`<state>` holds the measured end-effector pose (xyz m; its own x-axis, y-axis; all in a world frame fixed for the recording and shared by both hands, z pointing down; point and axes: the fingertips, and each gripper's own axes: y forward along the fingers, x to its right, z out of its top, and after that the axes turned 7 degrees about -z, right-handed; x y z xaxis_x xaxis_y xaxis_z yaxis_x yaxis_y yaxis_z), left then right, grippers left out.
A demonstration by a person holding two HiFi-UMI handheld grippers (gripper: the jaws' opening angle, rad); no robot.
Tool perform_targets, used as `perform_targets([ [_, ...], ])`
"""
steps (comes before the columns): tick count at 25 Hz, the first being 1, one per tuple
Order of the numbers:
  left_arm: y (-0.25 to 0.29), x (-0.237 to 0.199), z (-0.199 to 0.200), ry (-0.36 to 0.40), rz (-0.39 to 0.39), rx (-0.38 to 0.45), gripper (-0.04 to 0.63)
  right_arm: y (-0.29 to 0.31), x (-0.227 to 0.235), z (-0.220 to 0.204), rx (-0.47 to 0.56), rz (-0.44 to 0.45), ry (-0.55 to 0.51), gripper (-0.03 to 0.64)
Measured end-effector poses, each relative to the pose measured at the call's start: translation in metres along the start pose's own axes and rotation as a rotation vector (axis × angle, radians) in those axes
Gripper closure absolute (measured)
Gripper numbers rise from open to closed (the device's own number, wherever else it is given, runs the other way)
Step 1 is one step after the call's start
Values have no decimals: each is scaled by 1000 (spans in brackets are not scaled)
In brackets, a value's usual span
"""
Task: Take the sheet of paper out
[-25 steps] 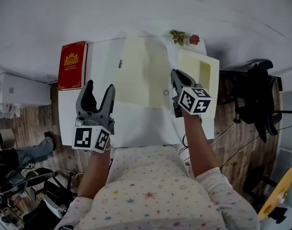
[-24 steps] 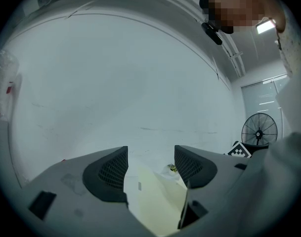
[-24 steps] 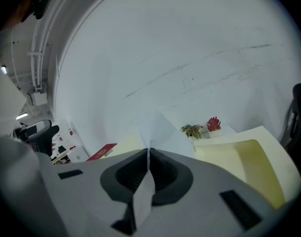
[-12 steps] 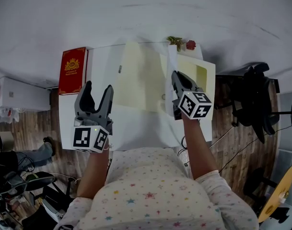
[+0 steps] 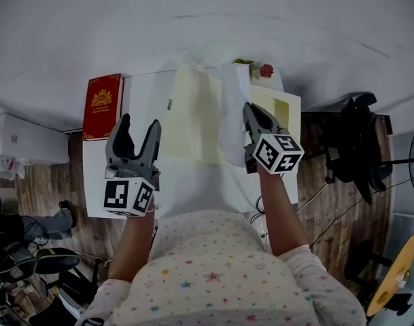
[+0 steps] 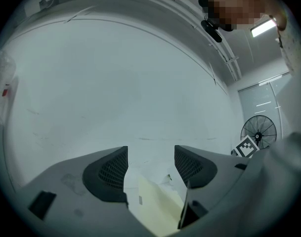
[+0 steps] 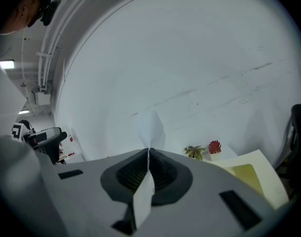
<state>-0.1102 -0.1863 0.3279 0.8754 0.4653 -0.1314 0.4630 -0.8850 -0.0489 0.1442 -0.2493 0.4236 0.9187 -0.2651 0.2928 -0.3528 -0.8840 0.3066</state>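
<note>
Your right gripper (image 5: 251,111) has its jaws pinched flat on the thin white sheet of paper (image 5: 231,107), which runs up between them in the right gripper view. Over the last second that sheet has come up off the pale yellow paper folder (image 5: 193,114). It lay nearly flat then, and now it stands curled and upright above the folder, with its lower edge near the folder's face. You cannot tell whether that edge is fully clear, but the pull looks mostly done, so lift on and carry it aside. Your left gripper (image 5: 139,129) hovers with jaws wide and empty over the white table (image 5: 101,182), just this side of the red book (image 5: 101,99).
</note>
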Motion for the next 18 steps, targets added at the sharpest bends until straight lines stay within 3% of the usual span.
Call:
perform_targets([
  [10, 4, -6, 7, 16, -2, 8, 323, -16, 0, 35, 60, -38, 48, 612],
  [18, 11, -1, 19, 51, -30, 26, 323, -40, -8, 71, 183, -89, 3, 612],
])
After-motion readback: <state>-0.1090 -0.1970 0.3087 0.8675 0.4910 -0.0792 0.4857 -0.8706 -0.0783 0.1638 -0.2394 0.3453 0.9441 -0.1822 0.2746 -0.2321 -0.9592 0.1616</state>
